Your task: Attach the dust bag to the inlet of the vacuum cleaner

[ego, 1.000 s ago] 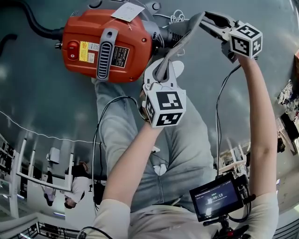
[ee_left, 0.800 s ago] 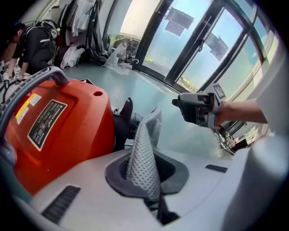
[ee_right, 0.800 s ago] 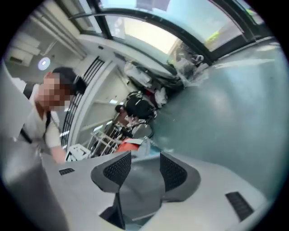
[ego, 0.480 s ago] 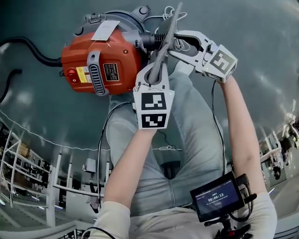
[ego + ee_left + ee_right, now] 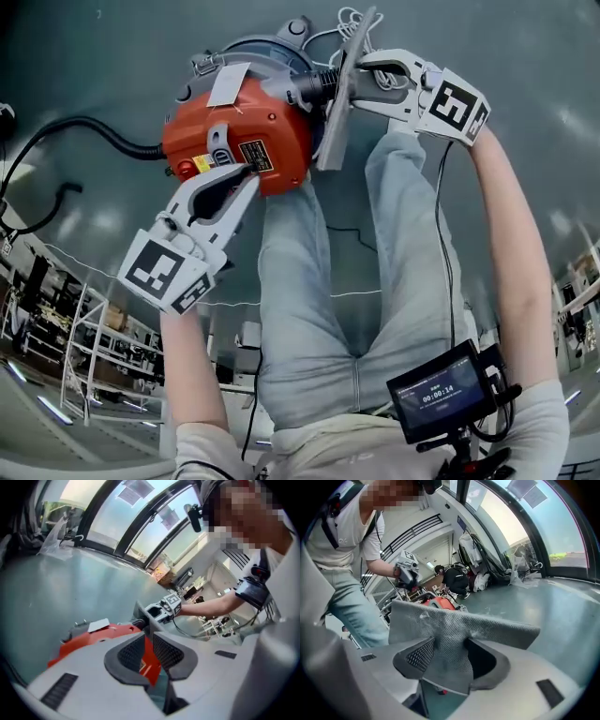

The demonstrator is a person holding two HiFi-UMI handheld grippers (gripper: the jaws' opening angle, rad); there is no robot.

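Clamping bag (image 5: 330, 131) with right gripper (image 5: 357, 82) at vacuum's (image 5: 262, 136) right end.
Hovering left gripper (image 5: 242, 178) narrowly parted, empty, at vacuum's near side.

The grey dust bag (image 5: 454, 630) is coarse, fuzzy woven cloth, matt throughout. The orange vacuum cleaner body (image 5: 267, 127) is smooth, glossy plastic and carries a white paper tag (image 5: 228, 82). The right tool (image 5: 447, 656) is matt pale-grey plastic with dark dimpled pads (image 5: 419, 656). The grey-green floor (image 5: 84, 66) has a polished sheen.
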